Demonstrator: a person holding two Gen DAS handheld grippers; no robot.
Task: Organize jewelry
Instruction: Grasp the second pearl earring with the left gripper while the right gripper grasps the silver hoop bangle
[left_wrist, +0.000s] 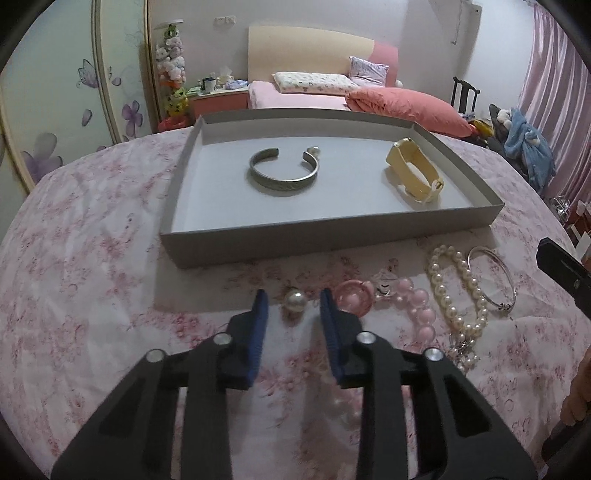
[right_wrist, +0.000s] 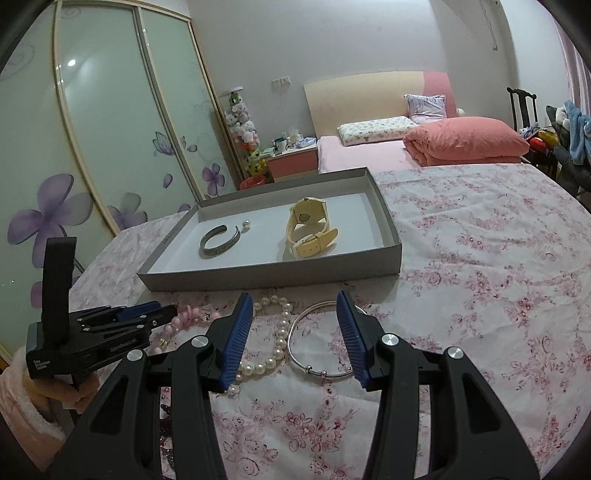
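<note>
My left gripper (left_wrist: 293, 299) is open and points down at the floral cloth, with a loose white pearl (left_wrist: 294, 301) lying between its blue pads, untouched on both sides. Right of it lie a pink ring piece (left_wrist: 354, 297), pink beads (left_wrist: 419, 308), a pearl strand (left_wrist: 458, 288) and a silver bangle (left_wrist: 502, 305). My right gripper (right_wrist: 294, 301) is open over the bangle (right_wrist: 289, 341), holding nothing. The grey tray (left_wrist: 332, 230) behind holds a silver cuff (left_wrist: 284, 173), a small pearl (left_wrist: 314, 149) and a yellow watch (left_wrist: 413, 173).
The pink floral cloth (right_wrist: 480, 258) covers the whole work surface. A hand in a fluffy pink sleeve (right_wrist: 22, 406) holds the left gripper (right_wrist: 162, 311) at the left of the right wrist view. Beyond are a bed (right_wrist: 369, 151), a flowered wardrobe (right_wrist: 92, 129) and a chair with clothes (left_wrist: 524, 140).
</note>
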